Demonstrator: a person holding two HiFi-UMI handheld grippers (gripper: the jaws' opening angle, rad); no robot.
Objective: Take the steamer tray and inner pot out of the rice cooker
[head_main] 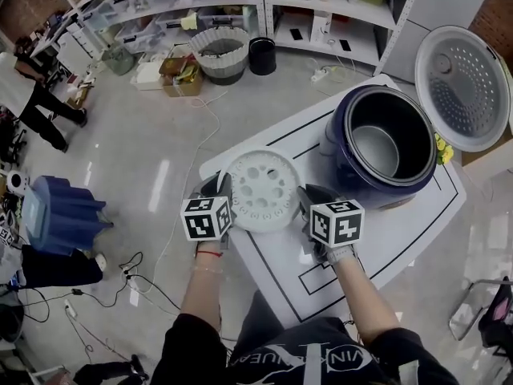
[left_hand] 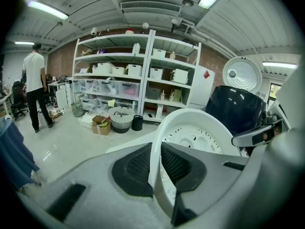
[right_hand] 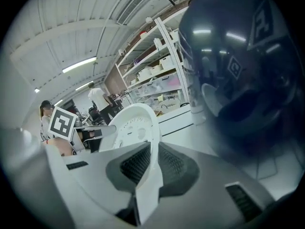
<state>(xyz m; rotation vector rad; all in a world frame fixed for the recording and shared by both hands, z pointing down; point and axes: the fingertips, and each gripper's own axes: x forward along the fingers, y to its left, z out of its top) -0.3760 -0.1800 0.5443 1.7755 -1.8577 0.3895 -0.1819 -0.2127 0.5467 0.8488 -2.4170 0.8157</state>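
Observation:
The white perforated steamer tray [head_main: 264, 189] hangs just over the left end of the white table [head_main: 417, 231], held by its rim from both sides. My left gripper [head_main: 223, 192] is shut on the tray's left rim [left_hand: 157, 171]. My right gripper [head_main: 304, 199] is shut on the right rim [right_hand: 151, 173]. The dark blue rice cooker [head_main: 383, 147] stands to the right with its lid [head_main: 463, 87] swung open. The grey inner pot [head_main: 377, 147] sits inside it. In the right gripper view the cooker's body [right_hand: 243, 70] looms close on the right.
A blue chair [head_main: 60, 215] and cables lie on the floor at left. Shelving [head_main: 240, 6] with bins, a ribbed basket [head_main: 220, 53] and a black bucket [head_main: 262, 54] stands beyond the table. A person [left_hand: 35, 87] walks near the far shelves.

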